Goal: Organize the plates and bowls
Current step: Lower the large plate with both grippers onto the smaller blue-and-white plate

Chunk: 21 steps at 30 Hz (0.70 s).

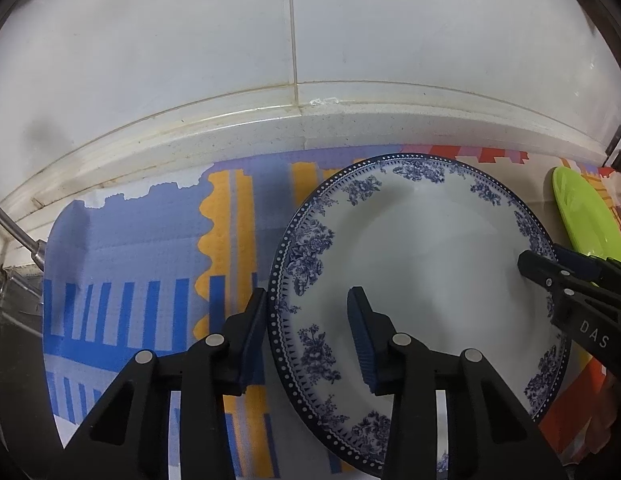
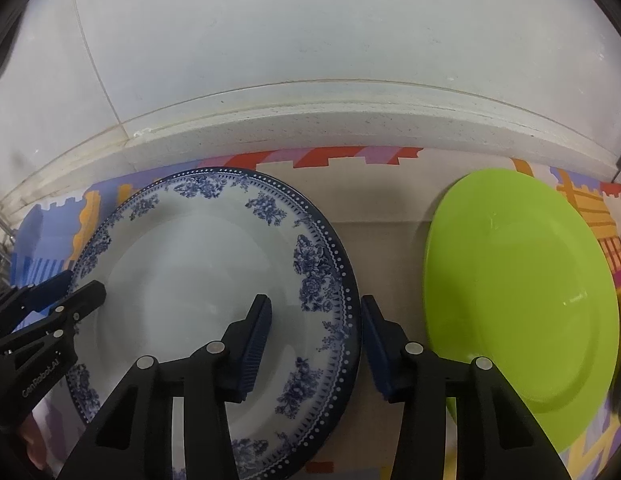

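While the left gripper straddles the left rim of the floral plate with fingers wide, the right gripper straddles its right rim, also wide, and the green plate lies at frame right on the mat

A pale speckled stone counter carries a colourful patterned mat; blue-floral white plate at nine o'clock, lime-green plate at three.
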{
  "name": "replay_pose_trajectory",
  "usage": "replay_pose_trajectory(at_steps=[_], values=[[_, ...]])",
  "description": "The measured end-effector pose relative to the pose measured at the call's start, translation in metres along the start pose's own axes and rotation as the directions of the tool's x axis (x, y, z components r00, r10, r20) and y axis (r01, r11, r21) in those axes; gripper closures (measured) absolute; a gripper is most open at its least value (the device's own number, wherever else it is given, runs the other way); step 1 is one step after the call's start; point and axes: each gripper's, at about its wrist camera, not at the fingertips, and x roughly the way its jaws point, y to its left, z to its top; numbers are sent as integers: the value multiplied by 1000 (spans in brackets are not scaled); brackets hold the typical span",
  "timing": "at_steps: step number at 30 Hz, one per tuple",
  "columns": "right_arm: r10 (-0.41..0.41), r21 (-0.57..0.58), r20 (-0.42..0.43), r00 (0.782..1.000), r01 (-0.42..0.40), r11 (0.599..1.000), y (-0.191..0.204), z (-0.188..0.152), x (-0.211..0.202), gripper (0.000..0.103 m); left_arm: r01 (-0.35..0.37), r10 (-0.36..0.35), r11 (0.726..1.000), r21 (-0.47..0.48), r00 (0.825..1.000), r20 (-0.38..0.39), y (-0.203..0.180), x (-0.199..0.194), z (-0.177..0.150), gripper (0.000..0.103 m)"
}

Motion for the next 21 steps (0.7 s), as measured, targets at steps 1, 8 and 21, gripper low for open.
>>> replay_pose_trajectory(at_steps=[1, 8, 21], values=[[-4, 0, 3, 1000, 4, 1000, 0, 0, -1, 60, -2, 2, 1000, -1, 1000, 2, 0, 0, 1, 65], [-14, 0, 3, 1000, 14, 1000, 8, 3, 2, 63, -8, 8, 1000, -13, 1000, 3, 8, -7, -7, 67], [-10, -8, -4, 1000, 10, 1000, 11, 5, -13, 64, -14, 14, 999, -48, 1000, 6, 15, -29, -14, 68]])
